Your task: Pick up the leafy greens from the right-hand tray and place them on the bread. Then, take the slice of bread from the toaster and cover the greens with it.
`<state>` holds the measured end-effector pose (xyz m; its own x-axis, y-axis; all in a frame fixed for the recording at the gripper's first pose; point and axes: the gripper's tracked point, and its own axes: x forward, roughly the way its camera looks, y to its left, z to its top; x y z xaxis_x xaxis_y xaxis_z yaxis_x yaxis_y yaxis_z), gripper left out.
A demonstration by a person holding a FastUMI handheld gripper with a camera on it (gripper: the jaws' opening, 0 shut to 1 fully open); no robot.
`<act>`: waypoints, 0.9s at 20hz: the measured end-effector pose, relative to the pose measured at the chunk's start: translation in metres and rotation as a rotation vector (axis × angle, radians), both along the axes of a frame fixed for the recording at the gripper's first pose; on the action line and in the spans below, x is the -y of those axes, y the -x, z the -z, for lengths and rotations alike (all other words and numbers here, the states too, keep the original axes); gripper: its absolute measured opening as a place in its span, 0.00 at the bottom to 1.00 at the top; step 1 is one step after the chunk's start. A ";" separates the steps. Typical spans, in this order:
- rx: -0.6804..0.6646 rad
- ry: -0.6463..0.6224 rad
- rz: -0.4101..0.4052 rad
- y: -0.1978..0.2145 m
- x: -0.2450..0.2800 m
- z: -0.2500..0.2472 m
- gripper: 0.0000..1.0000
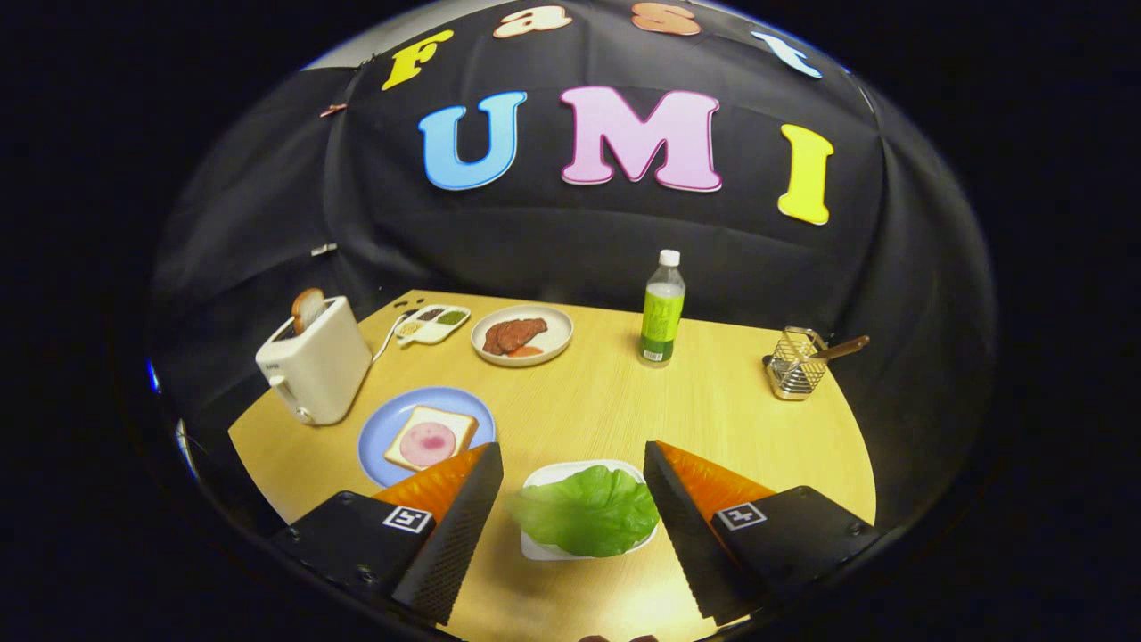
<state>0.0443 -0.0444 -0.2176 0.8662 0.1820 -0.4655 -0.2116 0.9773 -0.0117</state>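
- The jaws (570,486) stand wide apart and released, gripping nothing; both fingers hang above the worktop (731,419).
- The greens (586,514), one crinkled leaf, lie between the jaws, a little lower than the fingertips and touching neither finger.
- The leaf rests on a white tray (570,471) and hangs over the tray's edge on the side of the left finger.
- Just ahead of the left finger sits a blue plate (379,437), with part of its near rim hidden behind that fingertip.
- On the plate lies the bread (430,438), flat, with a round pink slice on top of it.
- Beyond the plate and further left stands the toaster (315,361), white, with a second slice (308,308) upright in its slot, its top poking out.
- A cord runs from the toaster toward a small divided dish (433,323) that holds dark, green and pale fillings.
- Well ahead of the jaws, just beside that dish, is a pale plate of meat (522,335): brown pieces with something orange at the near side.
- Further ahead and toward the right finger's side stands a bottle (662,308), upright, white cap on, green label.
- Far off to the right, near the worktop's edge, is a wire rack (796,363) with a wooden-handled utensil (838,349) leaning out of it.
- The worktop is light wood, bare between the jaws and the bottle.
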 end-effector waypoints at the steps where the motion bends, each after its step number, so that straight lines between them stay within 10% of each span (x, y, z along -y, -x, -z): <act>1: -0.020 0.020 -0.024 -0.002 0.002 0.013 0.99; 9: -0.177 0.198 -0.258 -0.017 0.000 0.104 0.99; 18: -0.351 0.143 -0.271 -0.018 0.005 0.150 0.97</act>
<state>0.0627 -0.0492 -0.3680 0.5815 0.2931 -0.7589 -0.4747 0.8798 -0.0240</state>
